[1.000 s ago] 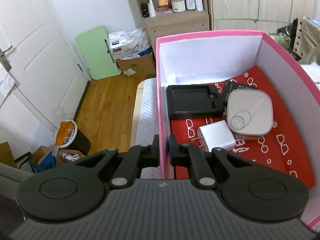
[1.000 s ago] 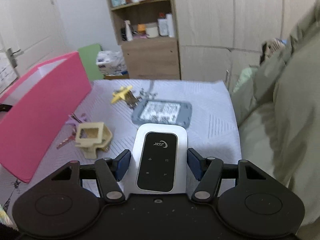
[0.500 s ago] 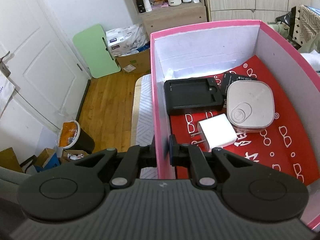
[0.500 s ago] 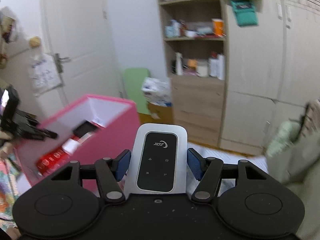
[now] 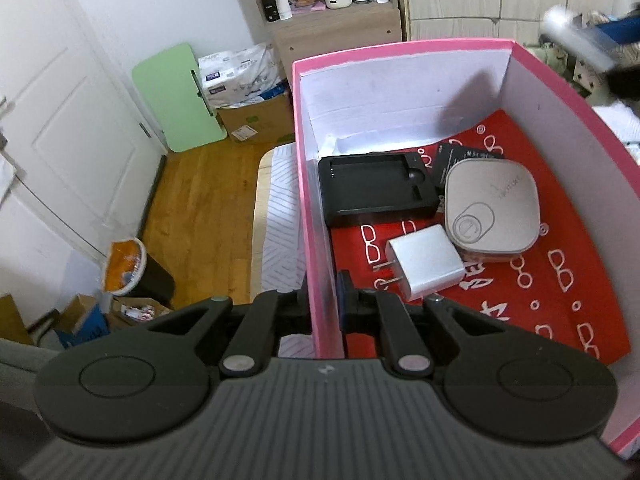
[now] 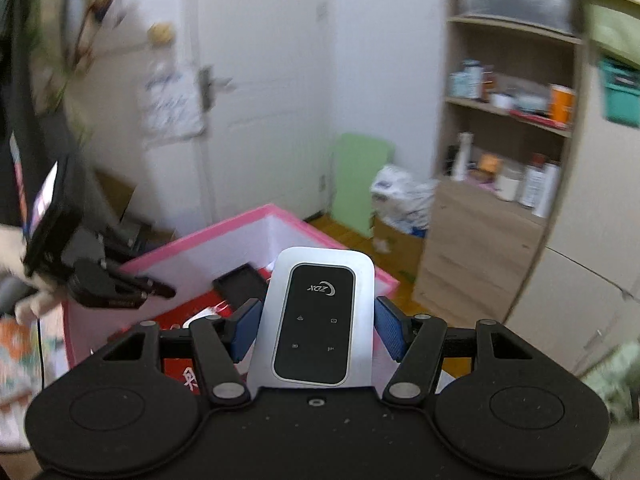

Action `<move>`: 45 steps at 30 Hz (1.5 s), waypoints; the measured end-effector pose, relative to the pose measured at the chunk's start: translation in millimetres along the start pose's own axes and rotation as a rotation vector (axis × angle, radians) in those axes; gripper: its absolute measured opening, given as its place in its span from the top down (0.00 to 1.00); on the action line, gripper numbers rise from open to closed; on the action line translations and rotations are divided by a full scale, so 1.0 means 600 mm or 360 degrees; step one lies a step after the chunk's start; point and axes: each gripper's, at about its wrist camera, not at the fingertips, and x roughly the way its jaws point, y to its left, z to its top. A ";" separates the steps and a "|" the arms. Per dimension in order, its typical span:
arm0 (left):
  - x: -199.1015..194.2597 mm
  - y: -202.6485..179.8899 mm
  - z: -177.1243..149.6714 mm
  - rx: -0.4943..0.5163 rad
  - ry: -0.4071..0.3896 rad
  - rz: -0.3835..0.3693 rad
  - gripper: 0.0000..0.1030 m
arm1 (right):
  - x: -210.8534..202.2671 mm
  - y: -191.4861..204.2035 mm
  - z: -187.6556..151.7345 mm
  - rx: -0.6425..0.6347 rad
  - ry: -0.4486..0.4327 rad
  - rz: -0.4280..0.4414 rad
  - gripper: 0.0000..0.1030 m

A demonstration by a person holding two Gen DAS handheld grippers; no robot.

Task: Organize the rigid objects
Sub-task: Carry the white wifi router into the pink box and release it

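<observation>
Two blue pads (image 6: 384, 328) of the right gripper (image 6: 316, 330) are squeezing a white router (image 6: 318, 324) by its long sides, carrying it in the air just over the pink box (image 6: 224, 236). Left gripper (image 5: 324, 300) jaws are clenching the box's near side wall, one finger outside, one inside. Inside the box, on a red liner (image 5: 560, 292), are lying a black tray (image 5: 372, 188), a white charger (image 5: 424, 262) and a grey square case (image 5: 492, 204), the charger touching the case
</observation>
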 end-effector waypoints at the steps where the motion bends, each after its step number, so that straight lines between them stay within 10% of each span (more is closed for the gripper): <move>1: -0.001 0.000 0.000 -0.0007 -0.0003 0.0007 0.93 | 0.025 0.003 0.008 -0.0025 0.0050 0.0025 0.35; 15: -0.009 0.006 -0.005 -0.0070 -0.0085 0.0007 0.94 | 0.197 0.024 0.055 -0.0332 0.0624 0.0080 0.36; 25: -0.010 0.018 -0.009 -0.0128 -0.0107 -0.0089 0.94 | 0.220 0.024 0.053 -0.0214 0.0696 0.0047 0.36; 45: -0.012 0.022 -0.013 -0.0166 -0.0126 -0.0115 0.94 | 0.266 0.029 0.057 0.0880 0.0764 0.0353 0.30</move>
